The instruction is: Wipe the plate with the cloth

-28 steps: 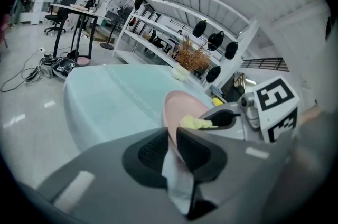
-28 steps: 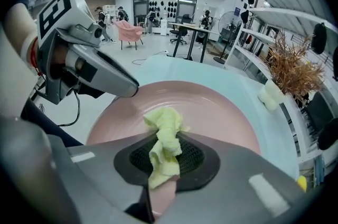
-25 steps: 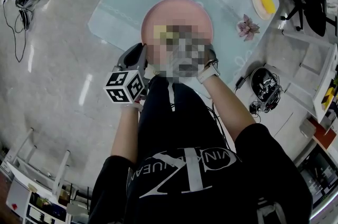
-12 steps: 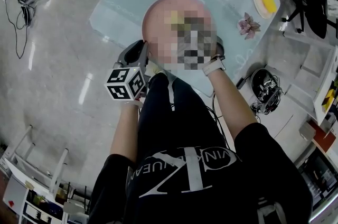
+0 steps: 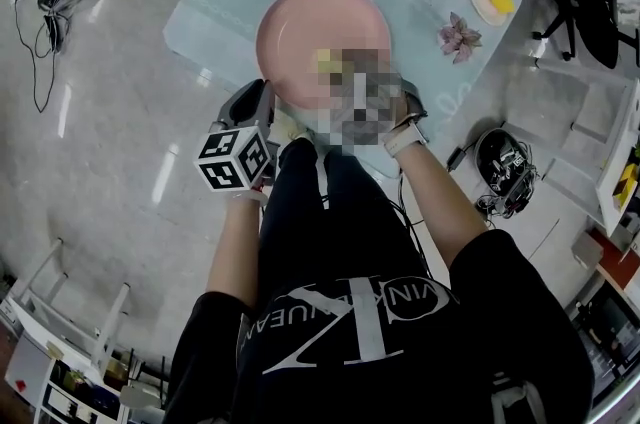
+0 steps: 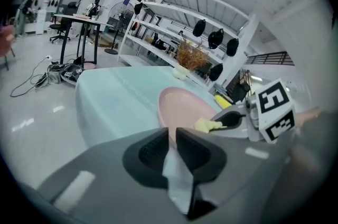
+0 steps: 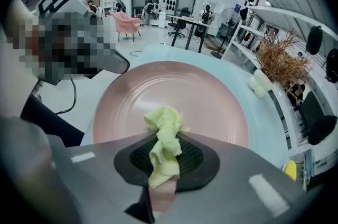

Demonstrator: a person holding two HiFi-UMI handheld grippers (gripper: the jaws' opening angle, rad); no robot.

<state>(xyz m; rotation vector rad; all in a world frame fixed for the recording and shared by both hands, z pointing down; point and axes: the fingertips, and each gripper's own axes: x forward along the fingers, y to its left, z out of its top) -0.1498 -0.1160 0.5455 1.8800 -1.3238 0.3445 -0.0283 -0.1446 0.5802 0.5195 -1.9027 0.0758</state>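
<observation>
Pink plate (image 5: 300, 32) | left tool (image 6: 171, 137) clamped on rim | right tool (image 7: 165, 153) pinching yellow cloth (image 7: 167, 123)

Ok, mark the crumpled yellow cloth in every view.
Head view: crumpled yellow cloth on the round pink plate, just below its centre.
Left gripper view: cloth right of centre, over the plate.
Right gripper view: cloth lower centre, clamped between its jaws.
Shared landmark: the plate.

In the head view we cannot make out the right gripper (image 7: 165, 154) or its cloth (image 7: 163, 133), and its own body hides the near rim of the plate (image 7: 174, 93).
</observation>
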